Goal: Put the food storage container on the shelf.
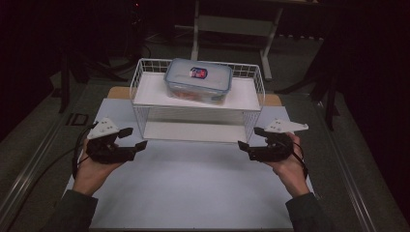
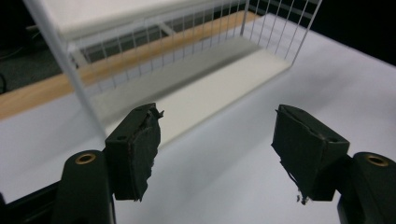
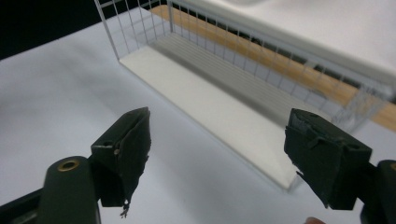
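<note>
A white wire rack (image 1: 145, 65) with two shelves stands at the back of the white table (image 1: 193, 188). A clear lidded box (image 1: 198, 79) with a red and blue label sits on the top shelf. My left gripper (image 1: 134, 137) hovers open near the rack's front left corner, with nothing between its pads (image 2: 140, 149). My right gripper (image 1: 250, 138) hovers open near the front right corner, also holding nothing. The rack's lower shelf (image 2: 224, 84) lies ahead of the left jaws, and this lower shelf (image 3: 210, 107) also stretches ahead of the right jaws.
A wooden strip (image 1: 116, 92) of tabletop shows behind the rack. A white desk frame (image 1: 232, 24) stands on the dark floor beyond. Cables (image 1: 43, 164) trail off the left side of the table.
</note>
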